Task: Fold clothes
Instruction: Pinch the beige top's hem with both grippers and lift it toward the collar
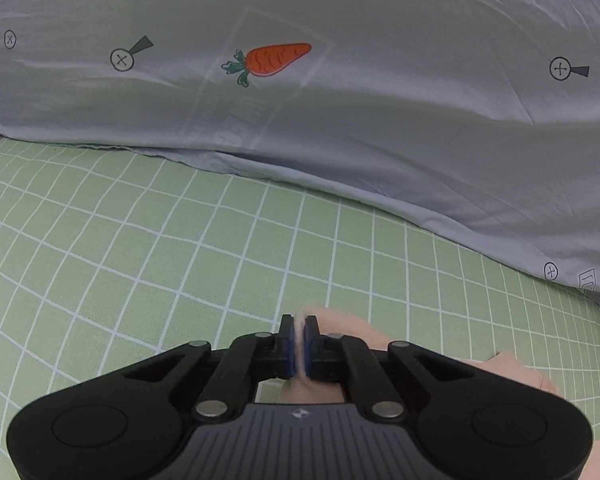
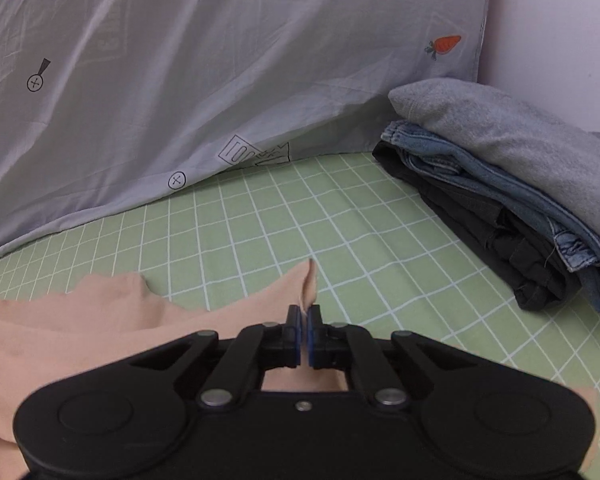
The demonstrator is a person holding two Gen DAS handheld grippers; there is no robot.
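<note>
On the green checked sheet [image 2: 260,216], the peach garment [image 2: 60,320] lies flat, both grippers pinching its edge. No lettering is legible on the grey printed cover [image 1: 380,100]. The left gripper [image 1: 299,346] and right gripper [image 2: 304,334] sit low, jaws clamped tight on the fabric. Folded clothes [image 2: 500,184] are stacked to the right.

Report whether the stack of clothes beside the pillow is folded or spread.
Folded: a grey sweatshirt, blue jeans and a black garment lie stacked in neat layers on the green checked sheet.

Left tool [image 1: 299,344] pinching peach garment [image 1: 512,368] over green checked sheet [image 1: 140,260]
</note>
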